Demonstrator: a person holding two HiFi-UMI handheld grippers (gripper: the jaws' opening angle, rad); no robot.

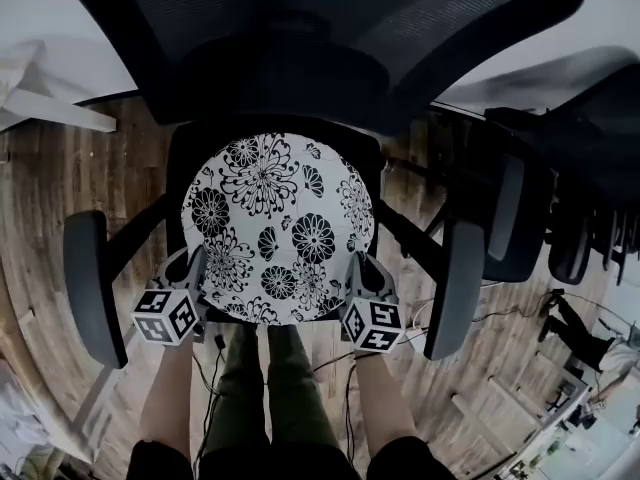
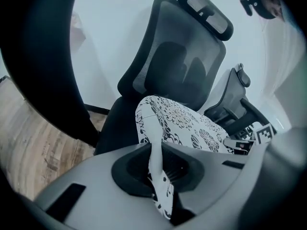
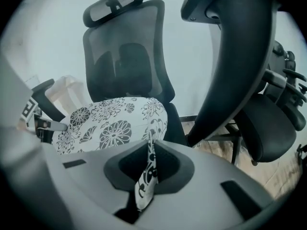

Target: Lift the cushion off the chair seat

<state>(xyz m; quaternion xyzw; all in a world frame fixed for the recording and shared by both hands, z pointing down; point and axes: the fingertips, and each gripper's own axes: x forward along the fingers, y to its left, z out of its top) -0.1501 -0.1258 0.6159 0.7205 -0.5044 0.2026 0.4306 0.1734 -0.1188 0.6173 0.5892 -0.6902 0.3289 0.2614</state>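
Cushion (image 1: 280, 228), round and white with black flowers, covers most of the dark seat (image 1: 180, 168) of a black office chair, seen from above. Its far edge is close to the backrest (image 1: 300, 28) and its near edge points toward the person standing in front. The left gripper (image 1: 197, 271) has the near-left rim and the right gripper (image 1: 362, 271) has the near-right rim. Each is closed almost fully, pinching only a thin fold of patterned cover between its pads, not the padded body. The two gripper views show this plainly: a flap of flowered cloth runs down between each pair of jaws. From those views the cushion looks tipped up at its near edge, but no view shows whether it has cleared the seat. The main risk from here is the grip itself. A fold this thin could slide out of the pads as the full weight comes on, dropping one side (or the whole cushion) back onto the seat or the wooden floor (image 1: 60, 178). If one hand rises faster than the other, the cushion would tilt and pull hard on the lower pinch. The armrests (image 1: 90, 283) stand close on both sides, so a sideways swing could catch the rim. The far edge may also drag against the backrest if the cushion is lifted straight up rather than toward the person.
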